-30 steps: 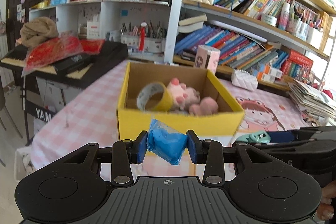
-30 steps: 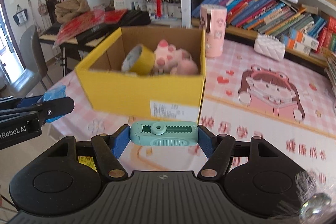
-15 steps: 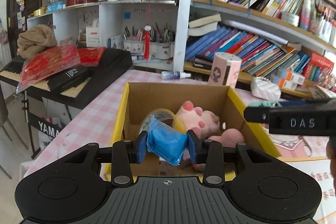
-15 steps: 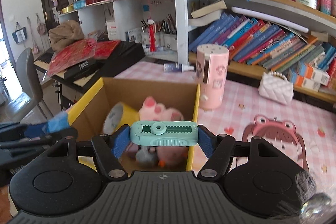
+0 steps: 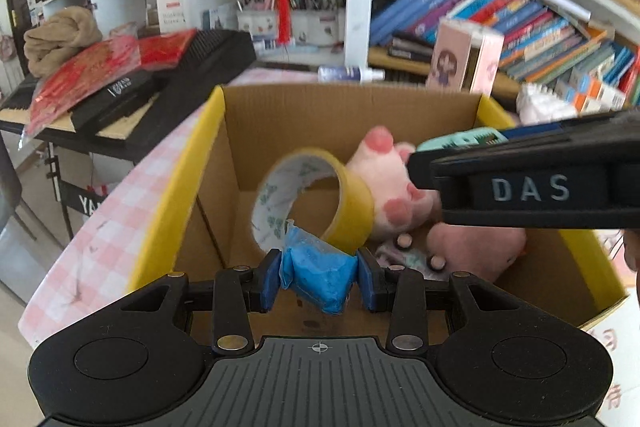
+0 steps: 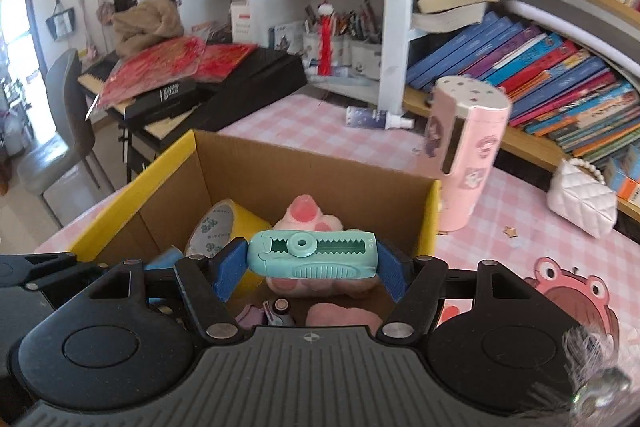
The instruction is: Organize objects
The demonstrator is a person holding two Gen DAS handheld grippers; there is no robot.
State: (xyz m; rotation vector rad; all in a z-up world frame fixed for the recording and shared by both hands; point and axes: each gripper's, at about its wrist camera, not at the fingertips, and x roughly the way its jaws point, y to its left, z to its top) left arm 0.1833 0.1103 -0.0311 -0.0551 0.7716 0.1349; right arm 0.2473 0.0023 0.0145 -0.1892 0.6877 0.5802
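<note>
Both grippers have travelled forward from the near side of the yellow cardboard box (image 5: 176, 195) to a spot over its open top, each keeping its load. One second back the box stood ahead of them on the pink checked counter (image 6: 320, 131); now its near wall has slipped beneath the cameras and the inside fills the view.

Clamped between the pads of the left gripper (image 5: 320, 277) is a blue wrapped packet (image 5: 316, 273), hanging just above the box floor at the near left, close in front of the roll of yellow tape (image 5: 320, 199). Pinched end to end in the right gripper (image 6: 312, 259) is a teal plastic cutter-like tool (image 6: 312, 255), held level above the pink plush toy (image 6: 308, 219) toward the box's right half. In the left camera the right gripper crosses the right side of the frame, so the two sit near each other over the same opening.

Judging by this, the step in hand is the drop-off: two items carried to the box, neither yet released. The next move likely calls for lowering each load a little into free space, the packet ahead of the tape and the tool beside the plush, then spreading the jaws and lifting straight out, keeping the two grippers from knocking together or catching the box rim.
</note>
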